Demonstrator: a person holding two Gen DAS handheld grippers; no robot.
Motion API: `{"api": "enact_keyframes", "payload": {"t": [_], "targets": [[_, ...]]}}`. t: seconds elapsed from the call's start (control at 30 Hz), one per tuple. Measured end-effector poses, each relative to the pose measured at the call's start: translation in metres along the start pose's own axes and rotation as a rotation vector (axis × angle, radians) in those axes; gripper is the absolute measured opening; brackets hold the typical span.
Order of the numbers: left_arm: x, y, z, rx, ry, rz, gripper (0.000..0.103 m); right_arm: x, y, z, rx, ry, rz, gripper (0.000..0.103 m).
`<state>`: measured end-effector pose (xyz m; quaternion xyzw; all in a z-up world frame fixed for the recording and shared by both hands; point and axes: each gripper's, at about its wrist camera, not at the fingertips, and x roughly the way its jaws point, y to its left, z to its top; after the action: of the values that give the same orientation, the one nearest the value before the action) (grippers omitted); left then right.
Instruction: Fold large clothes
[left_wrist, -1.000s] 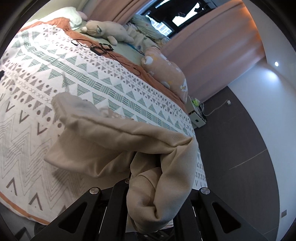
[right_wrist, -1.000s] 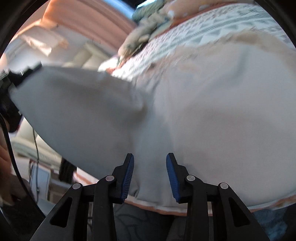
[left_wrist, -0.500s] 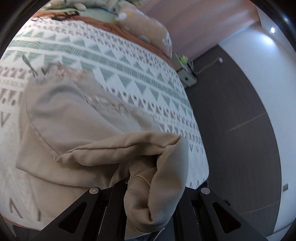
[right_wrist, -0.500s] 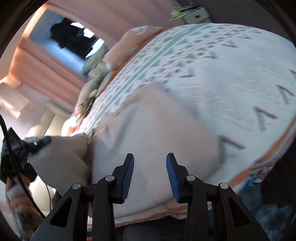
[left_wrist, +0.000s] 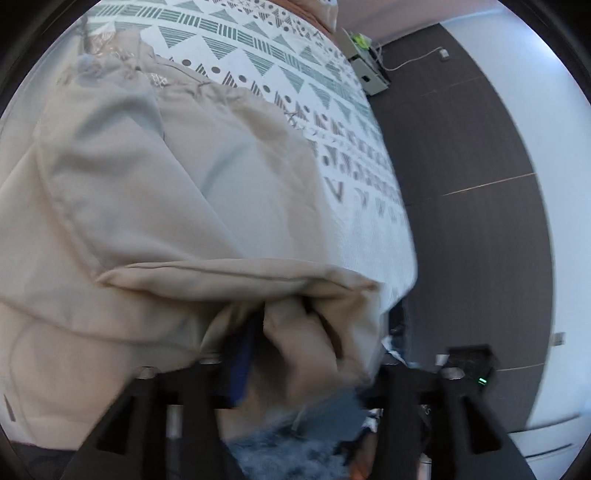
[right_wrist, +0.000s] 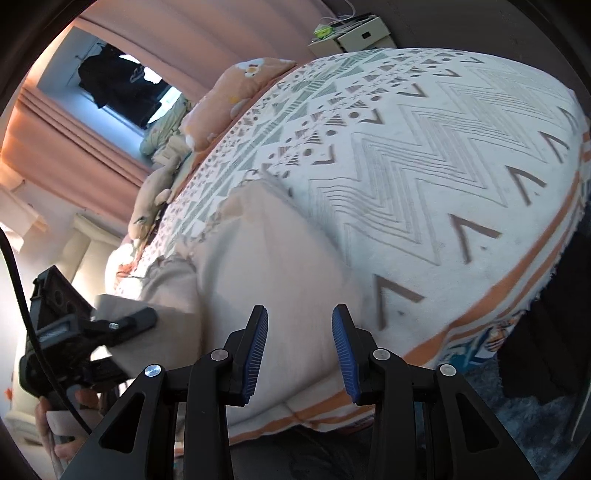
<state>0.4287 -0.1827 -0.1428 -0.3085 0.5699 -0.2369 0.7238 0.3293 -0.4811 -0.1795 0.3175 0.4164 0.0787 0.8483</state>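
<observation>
A large beige garment (left_wrist: 166, 206) lies in folded layers on the patterned bed cover (left_wrist: 280, 48), near the bed's front edge. My left gripper (left_wrist: 314, 354) is low over that edge and its jaws are opening. A bunched fold of the garment (left_wrist: 317, 332) still sits loosely between them, beside the blue left pad (left_wrist: 240, 362). In the right wrist view the garment (right_wrist: 266, 266) stretches away from my right gripper (right_wrist: 299, 332), which hovers open over its near edge with nothing between the pads. The left gripper (right_wrist: 110, 325) shows at the left, against the cloth.
An orange pillow (right_wrist: 240, 92) and plush toys (right_wrist: 151, 199) line the far side of the bed. A small cabinet (left_wrist: 369, 74) stands on the dark floor (left_wrist: 461, 184) by the pink curtains (right_wrist: 74, 147). A blue rug (left_wrist: 295, 454) lies below the bed's edge. A person's hand (right_wrist: 48, 417) holds the left gripper.
The left gripper came down to the bed with the fold, and its jaws have parted from it. The right gripper swung off the cloth, and the bed has come into its view.
</observation>
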Motion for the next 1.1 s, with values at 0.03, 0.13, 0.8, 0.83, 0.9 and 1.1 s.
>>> {"api": "enact_keyframes", "payload": {"t": [0.03,0.13,0.8,0.83,0.9,1.1], "targets": [[-0.012,0.003,-0.002,-0.006,-0.037,0.004,0.061,0.002,0.006,0.001,-0.003,0.004,0.014,0.04],[-0.049,0.012,-0.004,0.004,-0.153,0.028,0.072,0.006,0.025,0.002,-0.034,0.019,0.03,0.042],[-0.139,0.173,-0.046,-0.215,-0.244,0.259,0.071,0.024,0.087,-0.013,-0.249,0.03,-0.004,0.072],[-0.134,0.176,-0.048,-0.213,-0.227,0.26,0.071,0.033,0.087,-0.016,-0.265,0.068,-0.019,0.072],[-0.123,0.181,-0.049,-0.213,-0.196,0.26,0.071,0.052,0.081,-0.022,-0.259,0.134,-0.053,0.072],[-0.105,0.176,-0.052,-0.18,-0.165,0.281,0.069,0.064,0.082,-0.015,-0.266,0.123,-0.084,0.014]]}}
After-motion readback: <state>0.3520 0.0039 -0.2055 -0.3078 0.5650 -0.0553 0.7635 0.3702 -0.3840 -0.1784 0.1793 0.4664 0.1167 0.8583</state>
